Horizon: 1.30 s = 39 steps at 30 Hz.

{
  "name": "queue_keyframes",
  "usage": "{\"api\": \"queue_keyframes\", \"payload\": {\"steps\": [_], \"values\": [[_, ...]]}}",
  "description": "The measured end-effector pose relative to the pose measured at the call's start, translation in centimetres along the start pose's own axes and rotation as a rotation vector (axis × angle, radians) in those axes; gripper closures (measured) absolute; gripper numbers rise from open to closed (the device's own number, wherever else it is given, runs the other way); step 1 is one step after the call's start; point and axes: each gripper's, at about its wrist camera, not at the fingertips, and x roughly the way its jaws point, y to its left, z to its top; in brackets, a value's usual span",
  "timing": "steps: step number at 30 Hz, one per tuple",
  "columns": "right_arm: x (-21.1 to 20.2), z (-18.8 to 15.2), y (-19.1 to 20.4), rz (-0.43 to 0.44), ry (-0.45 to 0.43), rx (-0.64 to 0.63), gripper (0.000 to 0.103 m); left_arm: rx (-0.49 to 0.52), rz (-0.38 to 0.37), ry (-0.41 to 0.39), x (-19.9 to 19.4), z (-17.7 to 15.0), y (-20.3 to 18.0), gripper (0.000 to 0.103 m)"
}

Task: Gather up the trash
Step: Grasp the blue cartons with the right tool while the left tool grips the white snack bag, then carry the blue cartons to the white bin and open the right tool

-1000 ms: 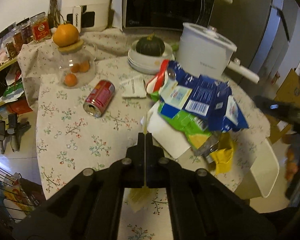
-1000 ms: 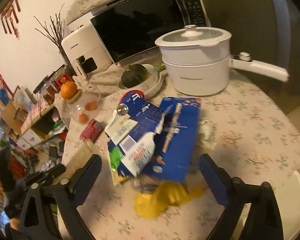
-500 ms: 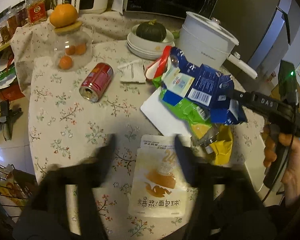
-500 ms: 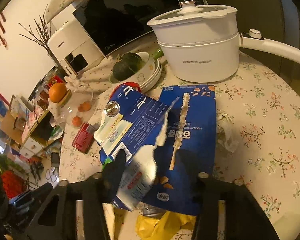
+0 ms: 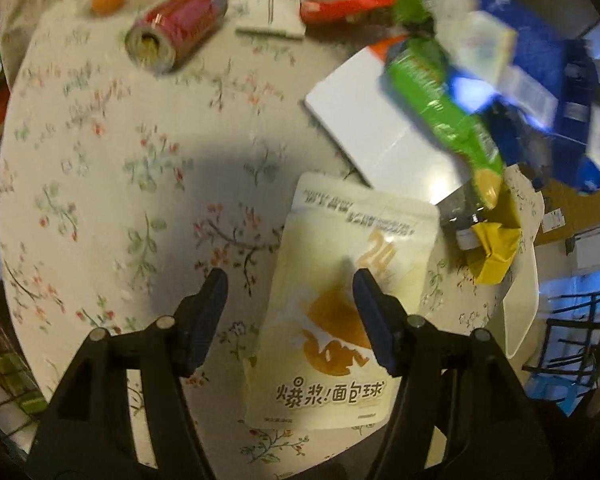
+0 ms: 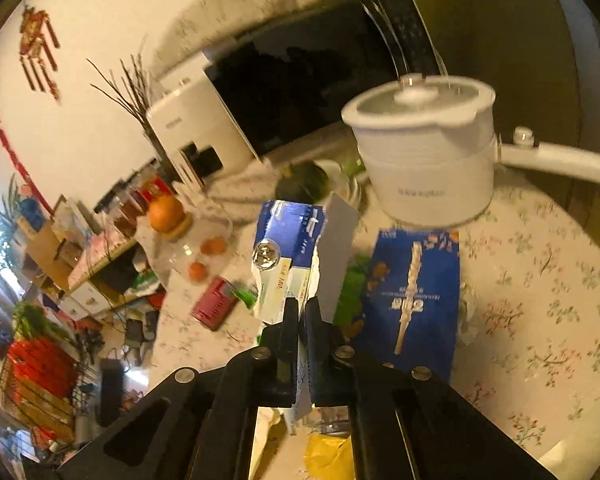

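Spreading under everything, the floral tabletop [image 5: 100,168] lies bare at the left of the left wrist view, while its right edge is crowded with litter. A white pot [image 6: 428,148] stands behind, its printed name too blurred to read. The blue carton [image 6: 288,240], marked "180" on its pale label, is lifted off the tabletop in the right tongs [image 6: 302,308], whose jaws have just been closing and now clamp its flattened edge. Beside it lies a blue wrapper [image 6: 416,296] with smeared white lettering. The cream pouch [image 5: 340,304] reads "24" and "爆浆!面包球"; it lies flat, and the left tongs [image 5: 288,284] hang over it, jaws spread, one finger in front of the pouch. A red can [image 5: 176,28] lies tipped, label unreadable.
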Motion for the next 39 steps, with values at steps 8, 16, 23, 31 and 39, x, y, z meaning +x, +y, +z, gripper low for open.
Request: {"api": "queue_keyframes", "payload": {"steps": [8, 16, 23, 31, 39], "values": [[-6.2, 1.1, -0.3, 0.022, -0.115, -0.02, 0.101, 0.029, 0.039, 0.033, 0.8, -1.0, -0.6, 0.071], [-10.3, 1.1, -2.2, -0.009, -0.167, -0.017, 0.101, 0.191, 0.248, -0.011, 1.8, -2.6, -4.0, 0.093], [-11.2, 0.0, -4.8, -0.109, -0.131, -0.023, 0.101, 0.19, 0.235, -0.082, 1.0, -3.1, -5.4, 0.103], [-9.1, -3.4, -9.0, -0.179, 0.083, -0.027, 0.084, 0.217, 0.168, -0.211, -3.0, -3.4, -7.3, 0.103], [-8.6, -9.5, -10.9, -0.205, 0.256, -0.031, 0.038, 0.268, 0.099, -0.299, -5.9, -3.2, -5.8, 0.103]]}}
